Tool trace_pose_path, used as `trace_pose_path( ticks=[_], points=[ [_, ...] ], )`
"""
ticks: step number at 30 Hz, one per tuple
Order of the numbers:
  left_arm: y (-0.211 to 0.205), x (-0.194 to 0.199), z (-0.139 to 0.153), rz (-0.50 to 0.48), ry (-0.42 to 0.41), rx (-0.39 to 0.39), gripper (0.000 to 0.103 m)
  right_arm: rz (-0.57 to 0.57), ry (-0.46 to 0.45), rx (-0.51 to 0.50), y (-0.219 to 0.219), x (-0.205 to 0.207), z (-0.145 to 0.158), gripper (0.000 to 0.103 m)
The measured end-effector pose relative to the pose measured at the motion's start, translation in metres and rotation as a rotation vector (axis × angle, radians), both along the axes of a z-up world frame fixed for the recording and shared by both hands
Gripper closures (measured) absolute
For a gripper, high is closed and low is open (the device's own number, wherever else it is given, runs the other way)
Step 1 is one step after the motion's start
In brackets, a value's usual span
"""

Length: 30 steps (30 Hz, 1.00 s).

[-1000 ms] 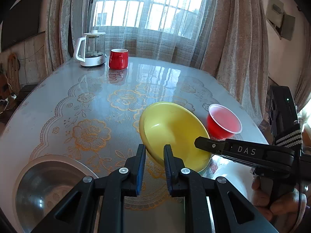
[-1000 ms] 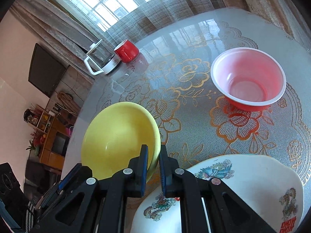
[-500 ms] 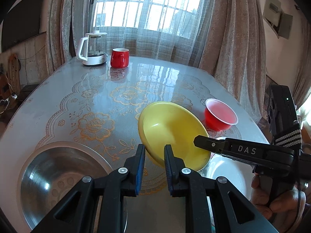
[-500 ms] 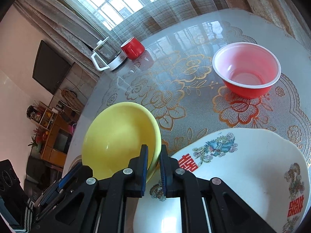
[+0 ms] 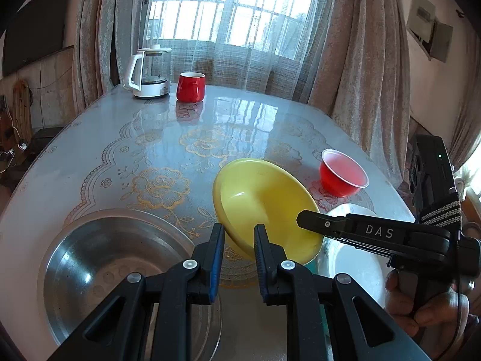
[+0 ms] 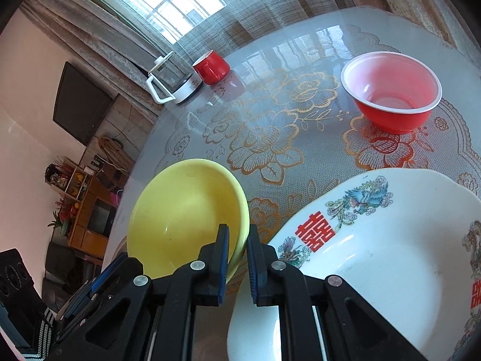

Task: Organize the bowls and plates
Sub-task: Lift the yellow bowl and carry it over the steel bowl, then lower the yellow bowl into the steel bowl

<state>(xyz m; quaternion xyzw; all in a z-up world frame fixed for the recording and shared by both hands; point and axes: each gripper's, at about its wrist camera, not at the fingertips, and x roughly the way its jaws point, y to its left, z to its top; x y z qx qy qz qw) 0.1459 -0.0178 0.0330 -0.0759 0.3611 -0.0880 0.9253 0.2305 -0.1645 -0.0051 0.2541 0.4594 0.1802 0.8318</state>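
Observation:
A yellow bowl (image 5: pixel 264 207) (image 6: pixel 186 210) hangs tilted above the table, held by both grippers. My left gripper (image 5: pixel 239 234) is shut on its near rim. My right gripper (image 6: pixel 237 237) is shut on the rim's opposite side and reaches in from the right in the left wrist view. A steel basin (image 5: pixel 105 270) lies below on the left. A white plate with red characters (image 6: pixel 390 255) (image 5: pixel 354 258) lies to the right. Further back stands a red plastic bowl (image 6: pixel 390 96) (image 5: pixel 342 174).
A red mug (image 5: pixel 191 87) and a glass kettle (image 5: pixel 150 72) stand at the table's far edge by the curtained window. A person's hand (image 5: pixel 421 307) holds the right gripper's handle. The table's right edge runs just past the red bowl.
Both grippers have drawn back toward the near side with the yellow bowl between them. The steel basin and the white plate have come further into view.

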Motion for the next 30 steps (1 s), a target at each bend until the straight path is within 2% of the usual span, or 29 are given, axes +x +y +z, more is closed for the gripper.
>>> trace_pose_path(
  ticks=[11, 23, 30],
  points=[
    [0.019, -0.014, 0.002, 0.012, -0.02, -0.001, 0.084, 0.021, -0.014, 0.011, 0.018, -0.004, 0.002, 0.091],
    [0.05, -0.034, 0.011, 0.076, -0.055, 0.003, 0.082, 0.079, -0.053, 0.03, 0.053, -0.008, 0.013, 0.091],
    [0.077, -0.048, 0.013, 0.108, -0.064, -0.023, 0.082, 0.129, -0.081, 0.027, 0.077, -0.013, 0.023, 0.091]
  ],
)
